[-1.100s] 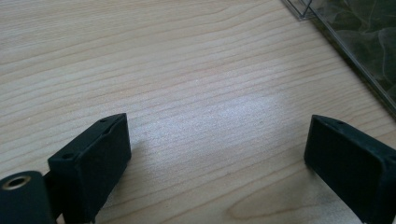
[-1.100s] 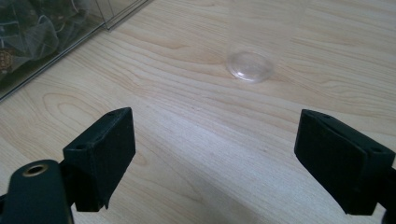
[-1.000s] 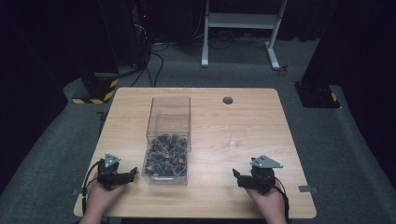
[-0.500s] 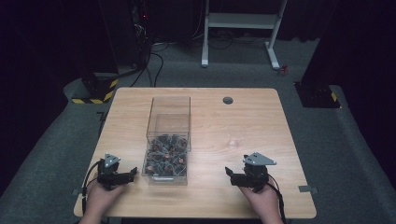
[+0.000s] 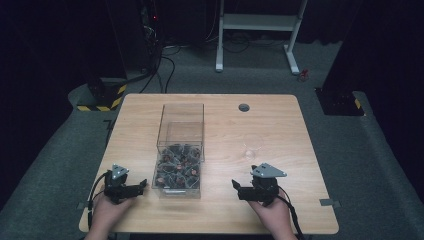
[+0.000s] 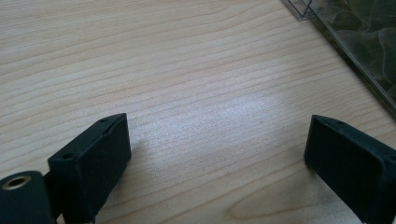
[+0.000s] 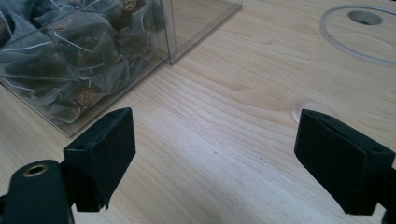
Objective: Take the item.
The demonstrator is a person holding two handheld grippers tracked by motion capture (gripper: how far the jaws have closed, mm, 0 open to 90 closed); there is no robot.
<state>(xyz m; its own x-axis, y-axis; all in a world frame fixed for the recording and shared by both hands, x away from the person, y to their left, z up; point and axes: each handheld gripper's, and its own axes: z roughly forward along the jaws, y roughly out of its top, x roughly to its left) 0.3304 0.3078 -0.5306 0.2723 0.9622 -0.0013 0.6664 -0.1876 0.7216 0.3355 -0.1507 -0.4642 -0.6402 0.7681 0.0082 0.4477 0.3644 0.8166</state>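
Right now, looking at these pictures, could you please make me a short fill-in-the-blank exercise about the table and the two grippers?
1. The clear box on the table holds many tea ____ in its near part.
2. The jaws of the left gripper stand ____, with nothing between them.
3. The right gripper holds ____.
4. The clear glass stands on the box's ____ side in the high view.

Missing words: bags; open; nothing; right
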